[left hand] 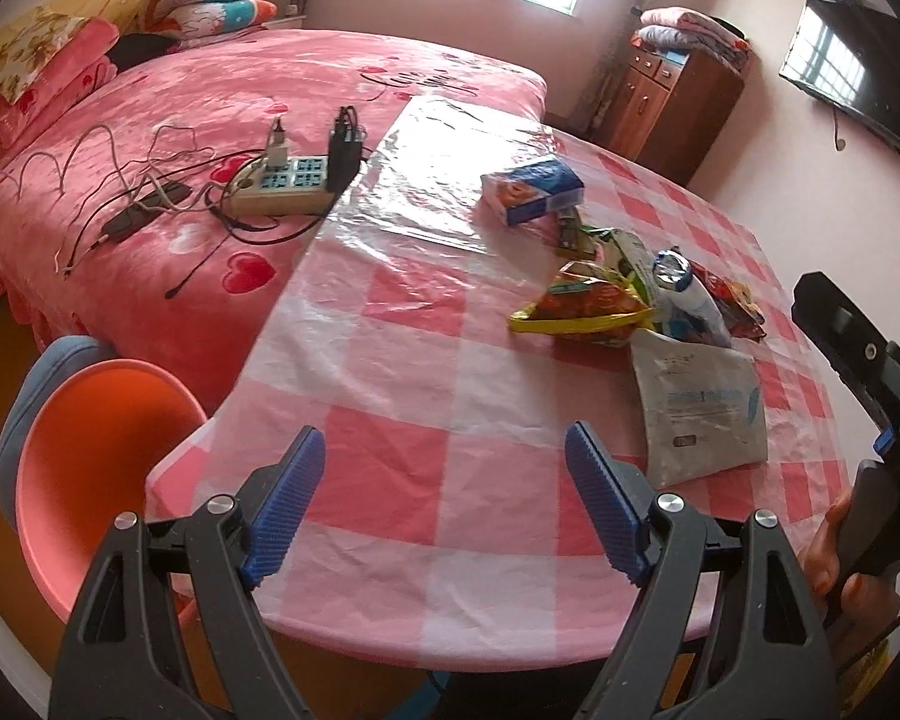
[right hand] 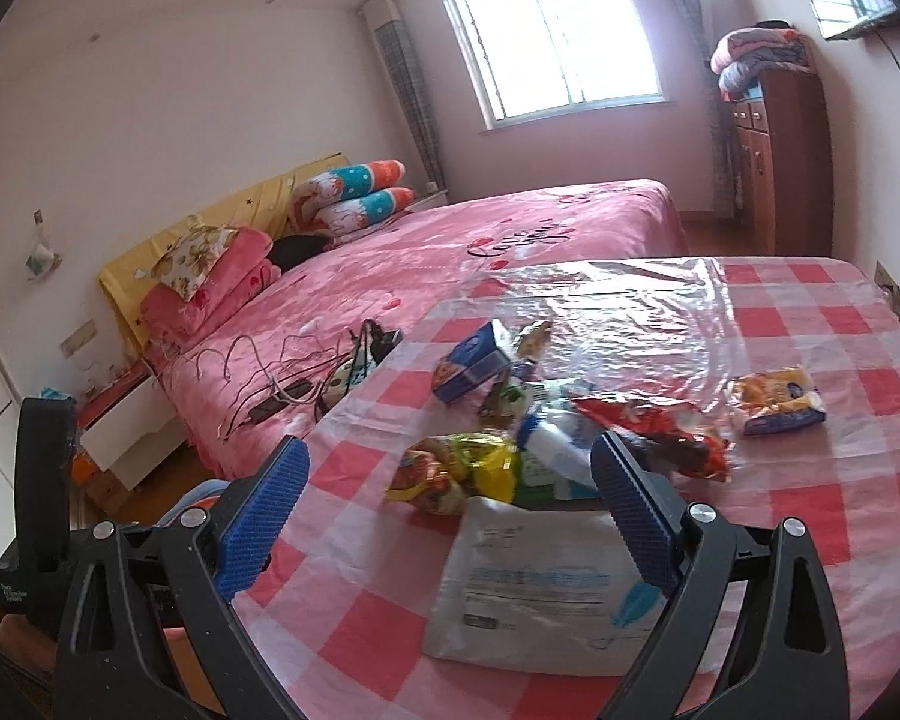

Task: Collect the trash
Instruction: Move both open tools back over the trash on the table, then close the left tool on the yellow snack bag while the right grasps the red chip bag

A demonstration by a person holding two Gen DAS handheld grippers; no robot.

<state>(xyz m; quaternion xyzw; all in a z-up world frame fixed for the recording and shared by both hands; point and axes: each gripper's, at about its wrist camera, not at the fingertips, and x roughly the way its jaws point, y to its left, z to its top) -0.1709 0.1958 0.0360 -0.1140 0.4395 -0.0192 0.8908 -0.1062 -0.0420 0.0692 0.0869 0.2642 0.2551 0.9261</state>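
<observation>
Right tongs [right hand: 450, 516] spread above white pouch [right hand: 540, 588].

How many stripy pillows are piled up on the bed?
2. Both lie at the bed's head against the yellow headboard, stacked: the top pillow rests on the bottom pillow. More could be hidden behind them.

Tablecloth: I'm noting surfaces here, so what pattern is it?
Pink-and-white checks on the tablecloth, clearest in the left wrist view.
</observation>
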